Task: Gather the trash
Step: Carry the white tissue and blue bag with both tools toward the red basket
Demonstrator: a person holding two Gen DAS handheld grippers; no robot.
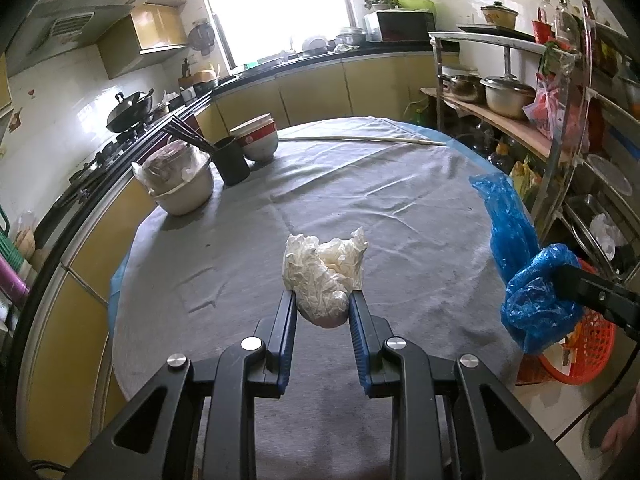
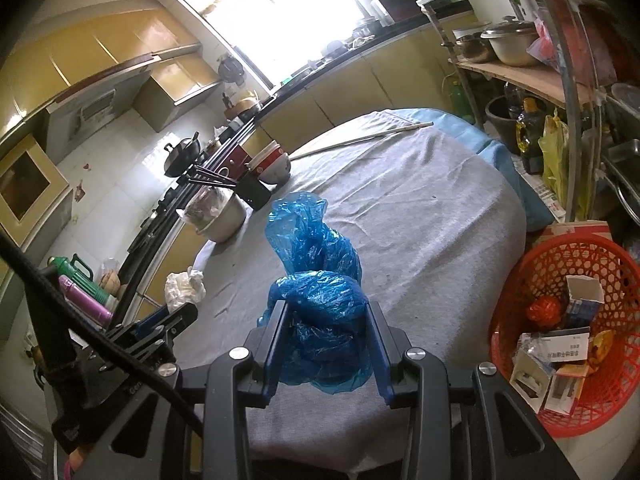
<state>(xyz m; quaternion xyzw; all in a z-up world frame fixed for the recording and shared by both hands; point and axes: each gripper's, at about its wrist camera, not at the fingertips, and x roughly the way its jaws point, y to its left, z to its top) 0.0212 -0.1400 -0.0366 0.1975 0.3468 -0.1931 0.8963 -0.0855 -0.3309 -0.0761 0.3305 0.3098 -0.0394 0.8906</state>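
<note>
Both grippers gripping: left gripper (image 1: 322, 298) jaws pinching crinkled white paper wad (image 1: 325, 270), right gripper (image 2: 327, 308) clamping crumpled blue plastic bag (image 2: 320, 300); red mesh basket (image 2: 520, 280) sitting near right.

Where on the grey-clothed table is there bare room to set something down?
The grey tablecloth lies bare across its middle, between the crumpled white paper wad and the long pale stick. The far-left corner is crowded: covered pot, black chopstick holder, stacked bowls.

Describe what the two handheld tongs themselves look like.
Both tongs, left and right, are matte black angular frames with triangular cut-outs, round silver pivot bolts and two ribbed blue fingers. A black cable crosses the right-wrist view.
</note>
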